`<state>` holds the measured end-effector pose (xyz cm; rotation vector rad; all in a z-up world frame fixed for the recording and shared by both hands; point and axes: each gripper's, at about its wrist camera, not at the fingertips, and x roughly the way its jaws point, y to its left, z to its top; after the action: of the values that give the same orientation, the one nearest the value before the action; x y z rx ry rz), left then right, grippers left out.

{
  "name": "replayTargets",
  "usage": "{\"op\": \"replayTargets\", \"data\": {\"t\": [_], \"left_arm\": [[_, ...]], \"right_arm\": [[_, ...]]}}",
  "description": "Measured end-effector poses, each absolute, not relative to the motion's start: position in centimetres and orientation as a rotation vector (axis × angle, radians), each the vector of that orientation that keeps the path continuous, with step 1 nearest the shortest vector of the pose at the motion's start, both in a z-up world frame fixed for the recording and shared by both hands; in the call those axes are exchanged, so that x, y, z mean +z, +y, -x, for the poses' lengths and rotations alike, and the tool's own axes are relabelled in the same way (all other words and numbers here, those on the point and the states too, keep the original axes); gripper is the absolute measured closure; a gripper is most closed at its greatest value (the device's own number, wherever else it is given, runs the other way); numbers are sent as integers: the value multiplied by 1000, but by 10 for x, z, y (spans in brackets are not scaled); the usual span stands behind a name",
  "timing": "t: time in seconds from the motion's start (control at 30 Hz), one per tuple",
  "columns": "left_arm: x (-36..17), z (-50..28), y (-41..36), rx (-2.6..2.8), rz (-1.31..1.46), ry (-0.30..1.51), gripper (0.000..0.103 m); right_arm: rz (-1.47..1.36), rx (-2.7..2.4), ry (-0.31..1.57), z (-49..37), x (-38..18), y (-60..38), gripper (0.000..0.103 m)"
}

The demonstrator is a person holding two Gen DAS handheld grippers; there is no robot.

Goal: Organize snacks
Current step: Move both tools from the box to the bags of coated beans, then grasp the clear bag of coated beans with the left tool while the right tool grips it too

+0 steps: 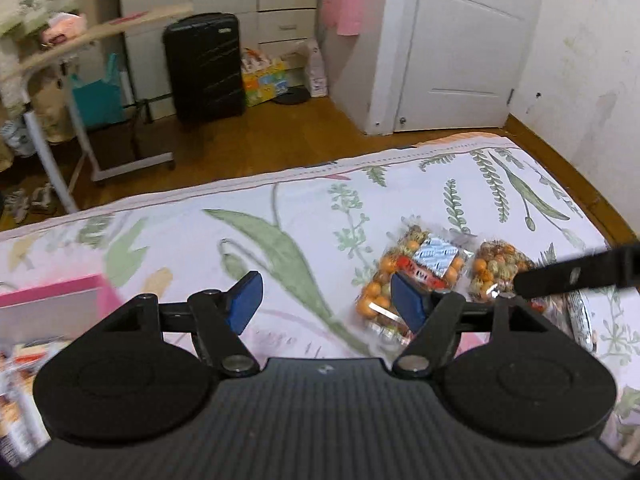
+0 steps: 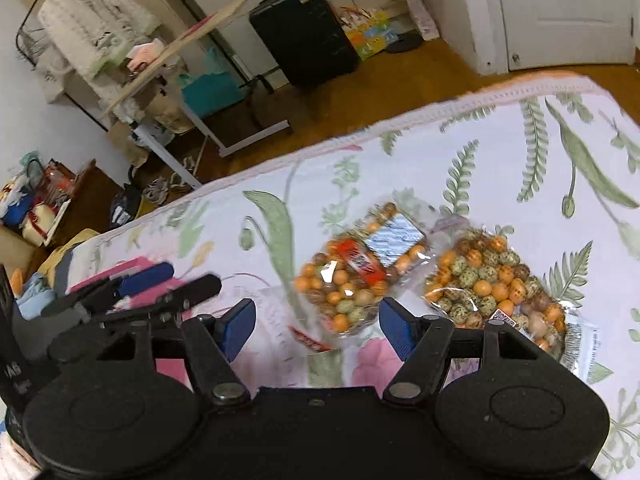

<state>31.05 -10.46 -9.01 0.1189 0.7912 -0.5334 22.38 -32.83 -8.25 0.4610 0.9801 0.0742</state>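
Note:
Two clear bags of orange, brown and speckled coated nuts lie side by side on a floral bedsheet. The left bag [image 2: 352, 268] has a red label and a silver patch; it also shows in the left wrist view [image 1: 412, 276]. The right bag [image 2: 496, 284] also shows in the left wrist view [image 1: 496, 270]. My right gripper [image 2: 316, 328] is open and empty, just in front of the left bag. My left gripper [image 1: 326, 304] is open and empty, left of the bags. It also shows in the right wrist view [image 2: 152, 284], over a pink box [image 2: 120, 270].
The pink box [image 1: 52, 290] sits at the left on the bed, with more snack packets [image 1: 16, 380] below it. Beyond the bed edge [image 1: 240, 188] are wood floor, a black suitcase [image 1: 204, 66], a tilted side table [image 1: 92, 36] and a white door [image 1: 460, 40].

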Motion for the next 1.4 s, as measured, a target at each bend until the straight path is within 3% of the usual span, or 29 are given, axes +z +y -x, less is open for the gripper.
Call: {"op": "replayTargets", "data": {"t": [0.43,0.73,0.83,1.07,1.27,1.4], "left_arm": [[-172,-380,-128,-670,7,978,38],[-188,-395,-133,-754,143,1062,65],[-192,-396,-131,-767,193,1100,65],[-198,-395,-134,-806,200,1216,58],[-201,-375,-132,-811,277,1398,55],[-203,-361,-132,-775,280,1372,55]], "right_arm": [[-442,168,1098,-261,-157,-318,31],[-369,164,1066,-270,-171,-309,24],[-357,165,1061,-274,-174,-307,17],[-259,177,1023,-270,-170,-304,16],[14,254,1021,-253,-158,-287,15],[55,271,1041,-251,-162,-283,11]]}}
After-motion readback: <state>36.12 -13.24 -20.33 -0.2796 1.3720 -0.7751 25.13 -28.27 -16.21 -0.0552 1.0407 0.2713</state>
